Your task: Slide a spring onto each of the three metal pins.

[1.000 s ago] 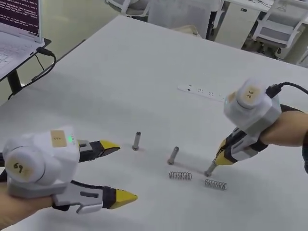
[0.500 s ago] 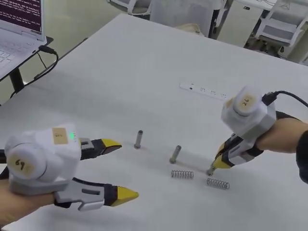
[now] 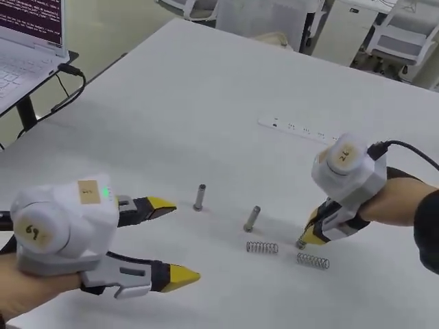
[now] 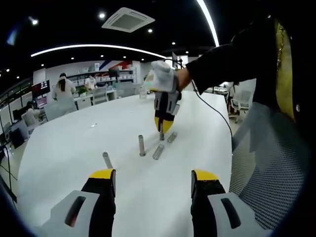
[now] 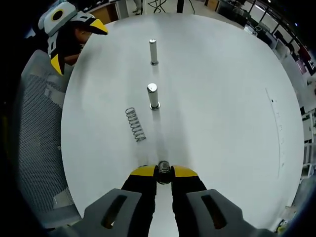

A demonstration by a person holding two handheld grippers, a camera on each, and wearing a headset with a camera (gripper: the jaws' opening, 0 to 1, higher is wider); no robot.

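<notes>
A spring (image 5: 164, 174) sat clamped between the closed jaws of the right gripper (image 3: 307, 238), at the rightmost pin (image 3: 300, 244). A second spring (image 3: 263, 247) and a third spring (image 3: 313, 260) lay flat on the table (image 3: 206, 103) just beside it. The middle pin (image 3: 252, 218) and left pin (image 3: 199, 197) stood bare. The left gripper (image 3: 177, 240) hovered well apart, jaws spread.

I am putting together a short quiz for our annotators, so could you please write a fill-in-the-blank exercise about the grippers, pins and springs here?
1. The left gripper has its jaws ___ and holds nothing.
2. The right gripper is shut on a ___.
3. ___ loose springs lie flat on the table.
4. In the head view, the two bare pins stand ___ the two grippers.

Missing words: open; spring; Two; between.
</notes>
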